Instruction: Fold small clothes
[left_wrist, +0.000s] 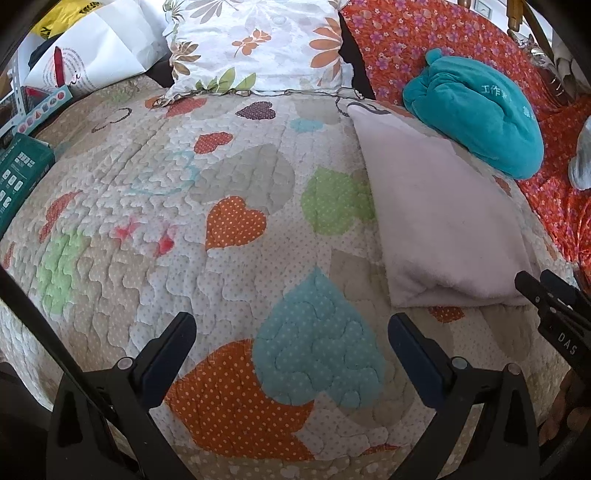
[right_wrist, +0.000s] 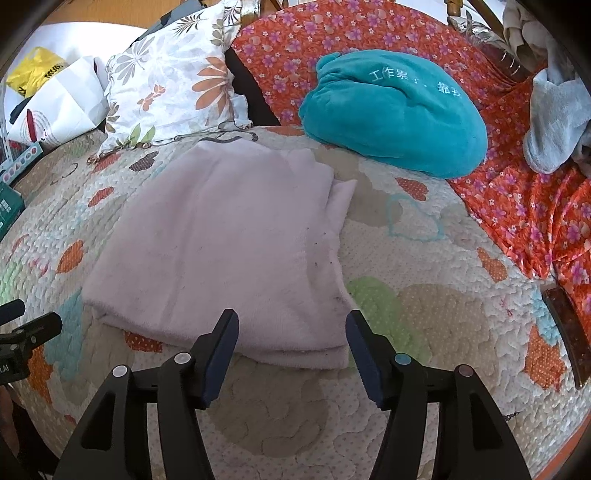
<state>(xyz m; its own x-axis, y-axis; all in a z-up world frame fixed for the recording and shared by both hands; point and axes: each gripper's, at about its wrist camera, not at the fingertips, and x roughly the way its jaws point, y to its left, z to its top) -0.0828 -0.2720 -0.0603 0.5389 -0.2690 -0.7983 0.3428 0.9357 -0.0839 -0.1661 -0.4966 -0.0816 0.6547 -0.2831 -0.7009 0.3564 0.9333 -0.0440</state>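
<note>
Your left gripper (left_wrist: 291, 332) hangs low with its jaws spread wide and nothing between them. Your right gripper (right_wrist: 291, 332) sits just to its right, jaws likewise parted and empty, both pointing forward, side by side

A home bedroom, by all signs. Underfoot of everything, a bed spread with a cream quilted coverlet patched with orange, green and teal hearts (left_wrist: 236, 221). At twelve o'clock, a white pillow printed with orange and grey flowers (left_wrist: 255, 44). At one to two o'clock, an orange sheet strewn with purple blossoms (right_wrist: 517, 206), bearing a plush teal cushion stitched with white characters (right_wrist: 399, 118). At ten to eleven o'clock, a white paper shopping bag (left_wrist: 96, 55) beside a yellow plastic bag (right_wrist: 33, 70).
</note>
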